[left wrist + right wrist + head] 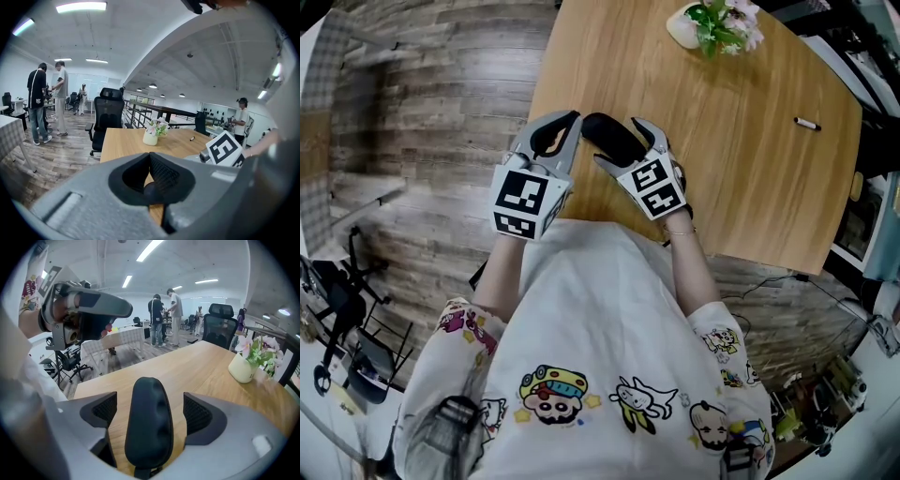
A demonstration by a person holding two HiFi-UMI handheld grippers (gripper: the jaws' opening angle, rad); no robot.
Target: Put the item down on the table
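Your right tongs (149,404) gape wide, and the black case (147,427) lies loose between the pads at lower centre, on the wooden table (741,169). It's down, I'd say; only backing off remains. Your left tongs (150,157) are clenched on nothing. The tabletop is smooth, with a flowerpot (712,23) at upper right and plank floor (441,94) beyond.

The left gripper's (570,122) jaws meet at the tips; the right gripper (619,141), just beside it, stands wide open, angled down.
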